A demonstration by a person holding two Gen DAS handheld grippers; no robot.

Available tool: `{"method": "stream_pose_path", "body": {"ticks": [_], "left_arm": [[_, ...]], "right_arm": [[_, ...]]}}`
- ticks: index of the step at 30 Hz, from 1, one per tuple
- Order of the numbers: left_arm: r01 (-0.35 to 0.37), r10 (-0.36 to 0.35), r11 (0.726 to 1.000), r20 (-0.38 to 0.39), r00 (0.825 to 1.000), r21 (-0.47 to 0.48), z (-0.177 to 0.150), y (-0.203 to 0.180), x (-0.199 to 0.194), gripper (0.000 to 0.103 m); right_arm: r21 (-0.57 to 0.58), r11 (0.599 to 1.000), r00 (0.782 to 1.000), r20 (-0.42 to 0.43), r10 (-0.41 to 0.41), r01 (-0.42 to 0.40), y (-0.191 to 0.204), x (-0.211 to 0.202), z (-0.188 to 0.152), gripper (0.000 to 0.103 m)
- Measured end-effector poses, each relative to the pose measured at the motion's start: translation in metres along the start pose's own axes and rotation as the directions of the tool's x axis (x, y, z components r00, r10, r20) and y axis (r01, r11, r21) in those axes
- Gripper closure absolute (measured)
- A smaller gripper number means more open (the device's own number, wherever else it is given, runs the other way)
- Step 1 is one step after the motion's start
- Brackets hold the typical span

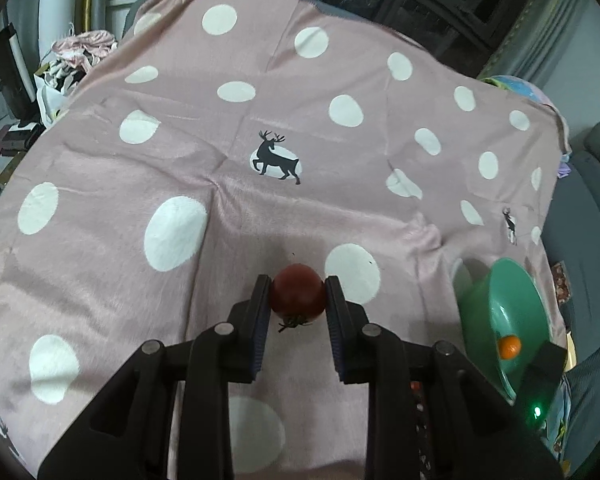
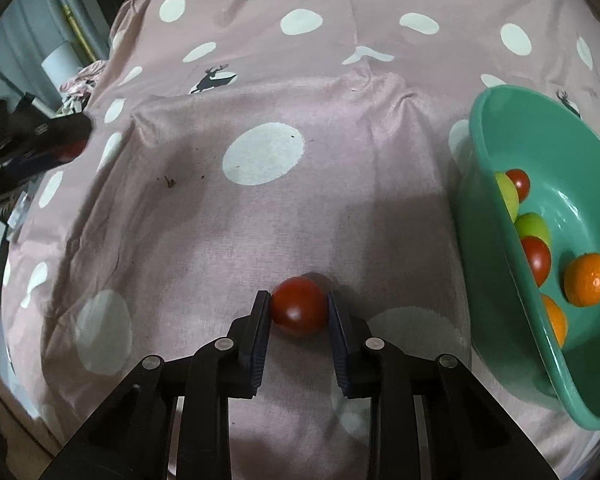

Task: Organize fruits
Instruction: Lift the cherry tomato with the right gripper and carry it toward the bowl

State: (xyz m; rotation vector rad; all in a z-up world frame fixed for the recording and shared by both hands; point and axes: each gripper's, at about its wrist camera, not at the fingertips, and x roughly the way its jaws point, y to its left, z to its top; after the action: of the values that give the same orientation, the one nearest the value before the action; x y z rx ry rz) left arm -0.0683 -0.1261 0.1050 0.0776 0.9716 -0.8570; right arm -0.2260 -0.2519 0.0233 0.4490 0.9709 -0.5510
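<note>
My left gripper (image 1: 298,279) is shut on a dark red tomato (image 1: 297,296), stem side toward the camera, held above the pink dotted cloth (image 1: 260,208). On the same cloth, my right gripper (image 2: 297,294) is shut on another red tomato (image 2: 298,312), which looks to be resting on the fabric. A green bowl (image 2: 484,128) stands just right of the right gripper and holds two tomatoes (image 2: 536,258), green fruits (image 2: 533,228) and oranges (image 2: 587,279). In the left wrist view the bowl (image 1: 496,292) is at the right with one orange (image 1: 510,347) showing.
The cloth with white dots and deer prints covers a rounded table. Dark crumbs (image 2: 168,180) lie on it left of centre. A pile of clothes and bags (image 1: 76,60) sits beyond the far left edge. A grey sofa (image 1: 588,240) borders the right side.
</note>
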Motion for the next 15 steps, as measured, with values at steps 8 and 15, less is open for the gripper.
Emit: {"method": "stream_pose_path", "body": {"ticks": [8, 15], "left_arm": [[0.043, -0.043, 0.999, 0.008, 0.999, 0.030, -0.013, -0.015, -0.020, 0.077], [0.075, -0.077, 0.995, 0.025, 0.997, 0.065, -0.021, -0.030, -0.038, 0.077]], "right_arm": [[0.035, 0.999, 1.000, 0.025, 0.002, -0.003, -0.001, -0.012, -0.001, 0.074], [0.071, 0.997, 0.996, 0.092, 0.013, -0.019, -0.006, -0.039, -0.002, 0.074]]}}
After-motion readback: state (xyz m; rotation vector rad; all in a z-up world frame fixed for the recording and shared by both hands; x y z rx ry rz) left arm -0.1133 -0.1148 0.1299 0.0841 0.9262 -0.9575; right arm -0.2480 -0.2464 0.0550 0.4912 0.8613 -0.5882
